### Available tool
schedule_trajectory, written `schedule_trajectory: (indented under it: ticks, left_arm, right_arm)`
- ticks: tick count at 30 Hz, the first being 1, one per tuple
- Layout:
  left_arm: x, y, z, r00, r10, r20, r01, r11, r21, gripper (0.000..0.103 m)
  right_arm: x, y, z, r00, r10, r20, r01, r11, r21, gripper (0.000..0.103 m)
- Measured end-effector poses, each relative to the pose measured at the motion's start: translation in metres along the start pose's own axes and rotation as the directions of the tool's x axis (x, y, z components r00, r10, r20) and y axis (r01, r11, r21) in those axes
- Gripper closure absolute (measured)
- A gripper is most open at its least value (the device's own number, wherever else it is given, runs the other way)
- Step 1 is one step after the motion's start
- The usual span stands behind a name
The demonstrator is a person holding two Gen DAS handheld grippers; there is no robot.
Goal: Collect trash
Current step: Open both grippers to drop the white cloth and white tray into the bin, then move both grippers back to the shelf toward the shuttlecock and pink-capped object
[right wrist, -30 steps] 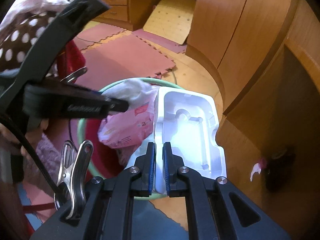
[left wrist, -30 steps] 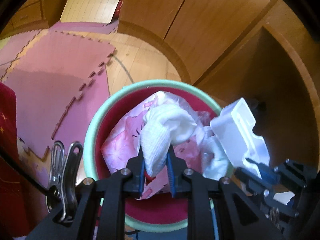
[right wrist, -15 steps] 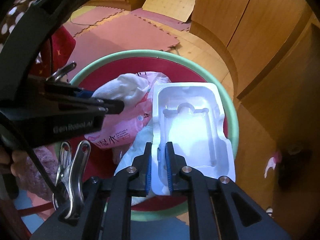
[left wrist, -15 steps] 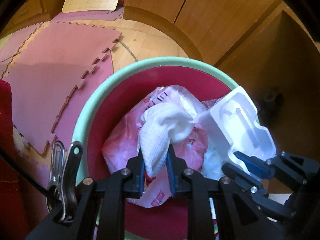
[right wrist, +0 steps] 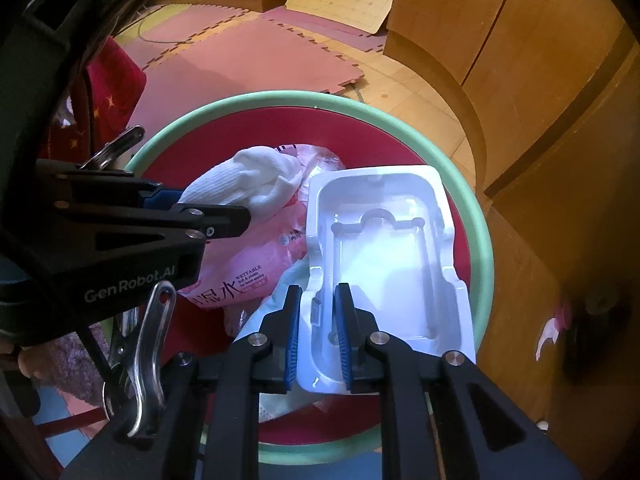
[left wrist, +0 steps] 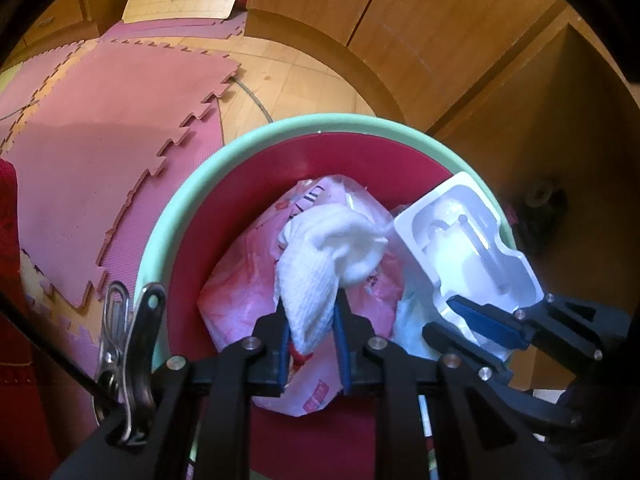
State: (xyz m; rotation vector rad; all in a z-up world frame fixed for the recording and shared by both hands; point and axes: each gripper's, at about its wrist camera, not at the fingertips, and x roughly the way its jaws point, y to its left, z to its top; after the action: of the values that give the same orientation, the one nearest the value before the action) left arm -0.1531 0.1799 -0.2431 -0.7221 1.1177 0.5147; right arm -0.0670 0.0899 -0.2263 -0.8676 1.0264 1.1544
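A round bin with a mint-green rim (left wrist: pixel 192 200) and a red inside stands below both grippers. My left gripper (left wrist: pixel 310 312) is shut on a white knitted cloth (left wrist: pixel 320 256), which hangs over a pink wet-wipe pack (left wrist: pixel 240 300) in the bin. In the right wrist view my right gripper (right wrist: pixel 317 292) stands over the near edge of a white moulded plastic tray (right wrist: pixel 384 256). Its jaws are opening, and the tray's thin rim sits loose between the blue pads. The tray leans inside the bin's right side (right wrist: pixel 476 240), beside the cloth (right wrist: pixel 256 184).
Pink foam puzzle mats (left wrist: pixel 100 152) cover the floor to the left of the bin. Wooden cabinet doors (right wrist: pixel 500 20) curve round the back and right. A red cloth with stars (right wrist: pixel 104 92) lies left. A dark small object (right wrist: pixel 588 332) sits on the floor at right.
Both grippers have come down close over the bin. The tray has sunk from above the rim into the bin, and the right jaws have widened around its edge.
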Motion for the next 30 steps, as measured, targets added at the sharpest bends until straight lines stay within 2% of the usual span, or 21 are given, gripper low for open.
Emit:
schedule_trajectory:
  ticks: [8,11,13,21,30]
  left_arm:
    - [-0.011,0.004,0.003,0.999,-0.024,0.022,0.025,0.999,-0.045,0.078]
    - [-0.017,0.002,0.004,0.999,-0.039,0.030,0.040,0.998,-0.047,0.074]
    - [-0.022,0.000,0.005,0.998,-0.042,0.040,0.043,0.998,-0.040,0.073]
    - [-0.040,-0.013,0.004,0.996,-0.065,0.066,0.065,0.998,0.002,0.055]
    - [-0.059,-0.021,0.001,0.994,-0.069,0.080,0.067,0.997,0.025,0.054]
  right_arm:
    - [-0.015,0.001,-0.005,0.999,0.034,0.042,-0.034,0.999,-0.002,0.085]
    - [-0.023,0.002,-0.006,0.998,0.030,0.055,-0.030,1.000,-0.003,0.075]
    - [-0.028,0.002,-0.007,0.998,0.026,0.064,-0.027,1.000,0.000,0.072]
    - [-0.051,0.005,-0.013,0.995,0.013,0.099,-0.013,1.000,-0.007,0.070]
    - [-0.075,0.003,-0.024,0.990,0.002,0.138,-0.003,1.000,0.008,0.070]
